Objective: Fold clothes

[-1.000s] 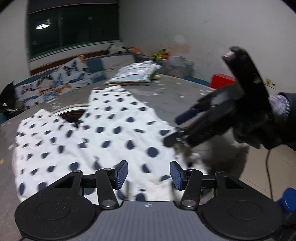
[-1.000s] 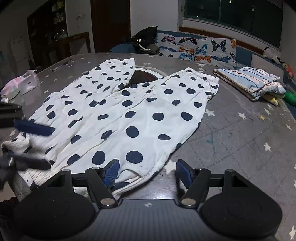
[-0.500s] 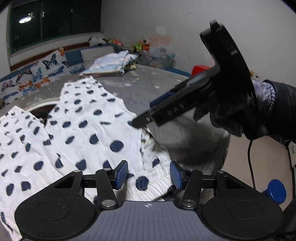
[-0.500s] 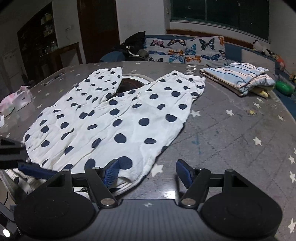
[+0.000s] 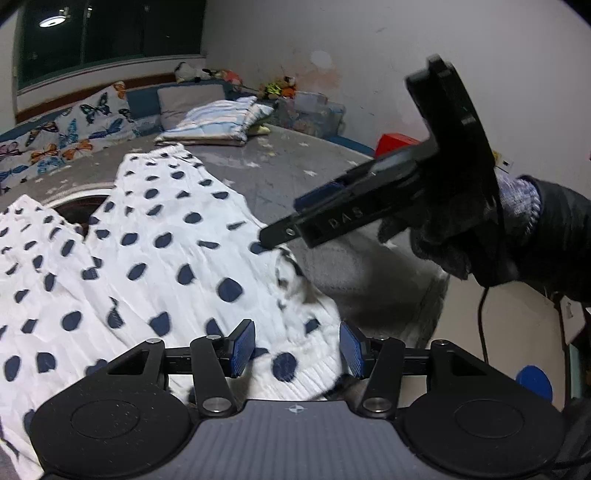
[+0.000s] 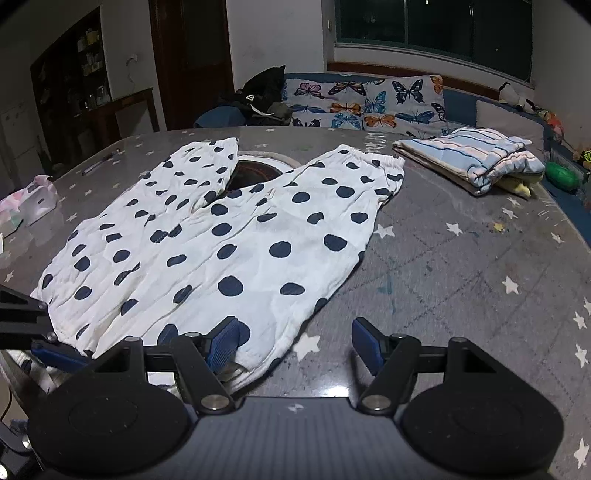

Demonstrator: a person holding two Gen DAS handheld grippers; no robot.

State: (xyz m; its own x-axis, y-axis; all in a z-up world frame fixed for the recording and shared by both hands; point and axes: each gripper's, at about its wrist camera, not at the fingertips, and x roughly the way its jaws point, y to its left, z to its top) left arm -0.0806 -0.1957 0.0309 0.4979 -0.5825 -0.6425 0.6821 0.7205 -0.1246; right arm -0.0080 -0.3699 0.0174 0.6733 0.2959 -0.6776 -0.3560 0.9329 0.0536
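Folding has not begun: the polka-dot trousers [image 6: 229,243] lie spread flat on the table [image 6: 461,266] (one striped garment [image 6: 469,158] already folded), left gripper [image 5: 297,349] and right gripper [image 6: 293,341] both agape, clamping nothing.

trousers [image 6: 229,254]: crinkled matt cloth | table [image 6: 461,280]: glossy smooth | pads [image 6: 364,341]: ribbed

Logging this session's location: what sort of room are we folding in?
Most likely a home living or dining room: a star-patterned table, a butterfly-print sofa under a dark window, and a dark wooden cabinet.
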